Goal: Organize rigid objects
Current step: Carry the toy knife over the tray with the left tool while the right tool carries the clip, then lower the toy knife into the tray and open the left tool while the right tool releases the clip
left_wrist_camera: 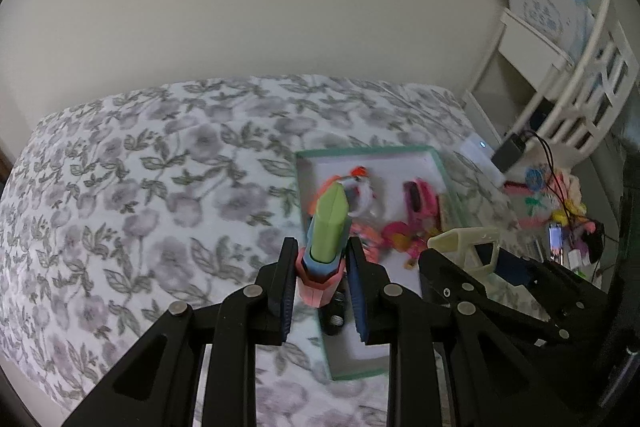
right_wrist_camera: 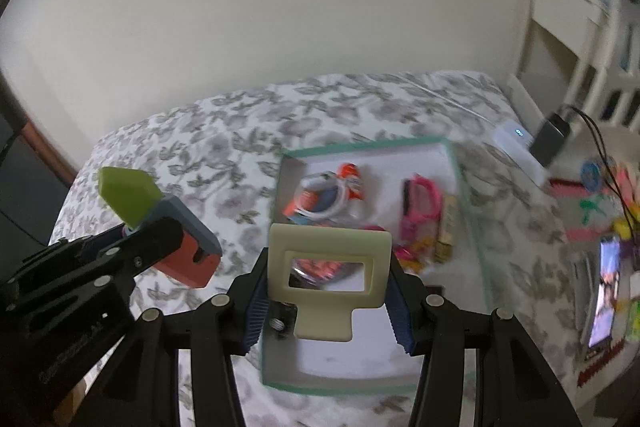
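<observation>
My left gripper (left_wrist_camera: 320,259) is shut on a toy with a green tip, blue middle and pink-red base (left_wrist_camera: 326,235), held above the left edge of a green-rimmed white box (left_wrist_camera: 368,149). The toy also shows in the right wrist view (right_wrist_camera: 160,223), left of the box (right_wrist_camera: 360,146). My right gripper (right_wrist_camera: 326,291) is shut on a cream plastic frame with a rectangular window (right_wrist_camera: 330,263), held over the box; the frame shows in the left wrist view (left_wrist_camera: 466,245). The box holds a pink toy (right_wrist_camera: 420,203), an orange-and-white item (right_wrist_camera: 332,193) and other small toys.
The box lies on a bed with a floral cover (left_wrist_camera: 160,187). To the right are a white power bank (right_wrist_camera: 516,139), a dark charger with cables (right_wrist_camera: 554,139), a phone (right_wrist_camera: 606,291), colourful clutter (left_wrist_camera: 560,203) and white furniture (left_wrist_camera: 576,83). A plain wall is behind.
</observation>
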Demonstrator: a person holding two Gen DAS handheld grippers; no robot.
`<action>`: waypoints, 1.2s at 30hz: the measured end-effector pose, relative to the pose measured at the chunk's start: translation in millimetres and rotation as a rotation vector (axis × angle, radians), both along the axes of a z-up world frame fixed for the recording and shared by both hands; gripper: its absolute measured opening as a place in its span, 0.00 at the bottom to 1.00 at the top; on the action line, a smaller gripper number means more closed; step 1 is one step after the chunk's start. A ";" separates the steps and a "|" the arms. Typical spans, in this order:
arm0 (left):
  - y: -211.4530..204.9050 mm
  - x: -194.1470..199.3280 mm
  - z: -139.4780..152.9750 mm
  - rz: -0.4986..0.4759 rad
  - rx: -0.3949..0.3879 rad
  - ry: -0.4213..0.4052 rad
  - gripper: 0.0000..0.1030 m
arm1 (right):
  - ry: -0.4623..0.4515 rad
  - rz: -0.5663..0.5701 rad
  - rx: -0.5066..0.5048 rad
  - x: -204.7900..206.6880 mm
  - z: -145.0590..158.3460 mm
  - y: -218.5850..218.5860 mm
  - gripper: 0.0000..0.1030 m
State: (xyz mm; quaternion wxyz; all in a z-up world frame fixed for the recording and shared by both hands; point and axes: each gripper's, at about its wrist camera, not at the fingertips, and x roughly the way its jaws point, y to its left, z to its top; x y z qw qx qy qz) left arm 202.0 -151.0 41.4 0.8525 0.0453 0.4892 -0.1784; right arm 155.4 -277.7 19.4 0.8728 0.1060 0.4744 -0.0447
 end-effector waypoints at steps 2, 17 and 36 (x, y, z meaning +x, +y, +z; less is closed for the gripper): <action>-9.3 -5.4 -6.3 -0.008 0.000 0.009 0.25 | 0.009 -0.019 -0.013 -7.5 -3.9 -8.6 0.52; -32.7 -18.6 -73.9 -0.023 -0.022 0.161 0.25 | 0.133 -0.110 0.007 -29.8 -64.7 -43.1 0.52; -31.0 -15.3 -106.4 -0.030 -0.019 0.230 0.25 | 0.279 -0.129 -0.018 -36.3 -113.7 -53.2 0.52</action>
